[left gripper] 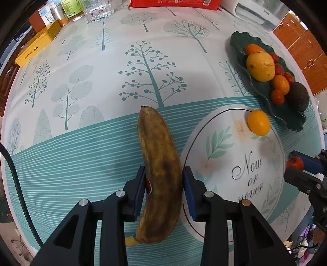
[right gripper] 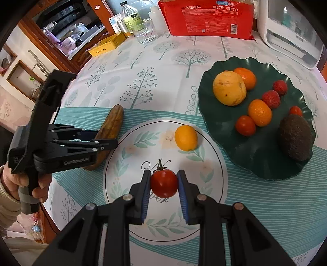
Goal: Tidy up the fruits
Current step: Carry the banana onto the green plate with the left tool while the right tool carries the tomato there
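Note:
My left gripper [left gripper: 163, 184] is shut on a brown, overripe banana [left gripper: 158, 167], held lengthwise between the blue pads just left of the round printed mat [left gripper: 235, 167]; the banana also shows in the right wrist view [right gripper: 111, 126]. My right gripper [right gripper: 164, 184] is shut on a red tomato [right gripper: 164, 182] above the mat [right gripper: 139, 147]. A small orange [right gripper: 186, 138] lies on the mat. The dark green leaf plate [right gripper: 220, 131] holds a yellow fruit [right gripper: 229, 88], oranges, tomatoes, red lychees and an avocado [right gripper: 295, 137].
At the table's far edge stand a glass [right gripper: 145, 30], a red paper-cup pack [right gripper: 206, 17], a yellow box [right gripper: 107, 45], bottles and a white appliance [right gripper: 290, 30]. A wooden cabinet is beyond the left edge.

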Motion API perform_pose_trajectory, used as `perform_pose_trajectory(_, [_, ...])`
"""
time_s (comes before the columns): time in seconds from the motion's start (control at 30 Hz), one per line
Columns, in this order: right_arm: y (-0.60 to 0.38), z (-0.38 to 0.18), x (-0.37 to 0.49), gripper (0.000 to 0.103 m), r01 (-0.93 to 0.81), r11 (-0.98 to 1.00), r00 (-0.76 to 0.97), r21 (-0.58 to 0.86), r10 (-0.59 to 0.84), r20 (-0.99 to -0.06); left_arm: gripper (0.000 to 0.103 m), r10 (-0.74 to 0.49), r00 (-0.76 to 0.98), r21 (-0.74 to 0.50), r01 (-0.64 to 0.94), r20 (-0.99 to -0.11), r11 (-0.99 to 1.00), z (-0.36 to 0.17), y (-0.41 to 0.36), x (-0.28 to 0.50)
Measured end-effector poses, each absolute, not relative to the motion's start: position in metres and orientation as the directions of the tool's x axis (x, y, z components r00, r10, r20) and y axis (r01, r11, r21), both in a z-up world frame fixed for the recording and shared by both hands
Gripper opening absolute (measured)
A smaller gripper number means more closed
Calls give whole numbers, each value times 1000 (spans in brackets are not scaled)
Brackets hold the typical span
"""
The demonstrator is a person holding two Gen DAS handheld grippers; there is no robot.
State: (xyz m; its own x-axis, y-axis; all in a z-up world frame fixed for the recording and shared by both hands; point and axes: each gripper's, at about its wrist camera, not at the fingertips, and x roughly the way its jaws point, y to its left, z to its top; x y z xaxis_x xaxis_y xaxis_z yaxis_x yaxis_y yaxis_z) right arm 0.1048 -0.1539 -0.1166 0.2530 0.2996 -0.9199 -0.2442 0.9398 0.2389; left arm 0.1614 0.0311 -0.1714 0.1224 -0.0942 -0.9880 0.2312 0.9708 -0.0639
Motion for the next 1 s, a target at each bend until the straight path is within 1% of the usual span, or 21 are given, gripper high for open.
perform_pose_trajectory(0.13, [-161, -114, 104, 26, -238, 940, 261, 245, 304, -916, 33, -83, 130, -49, 244, -988, 969, -170, 27, 162])
perform_pose_trajectory(0.3, [-174, -107, 106, 26, -226, 942, 282, 250, 309, -908, 33, -127, 151, -82, 278, -980, 957, -153, 3, 156])
perform_pose_trajectory(0.63, [-224, -81, 119, 26, -170, 955, 349, 244, 290, -891, 33, -261, 199, -162, 407, -945, 899, -84, -90, 166])
perform_pose_trajectory(0.73, [-244, -70, 129, 26, -147, 959, 378, 241, 280, -883, 33, -284, 214, -167, 440, -935, 882, -68, -113, 169])
perform_pose_trajectory(0.83, [-266, -60, 143, 26, -109, 964, 404, 243, 266, -875, 33, -288, 225, -159, 460, -931, 874, -60, -133, 175])
perform_pose_trajectory(1.0, [-302, -55, 171, 26, -47, 960, 431, 275, 268, -862, 33, -292, 234, -155, 469, -927, 869, -62, -160, 195])
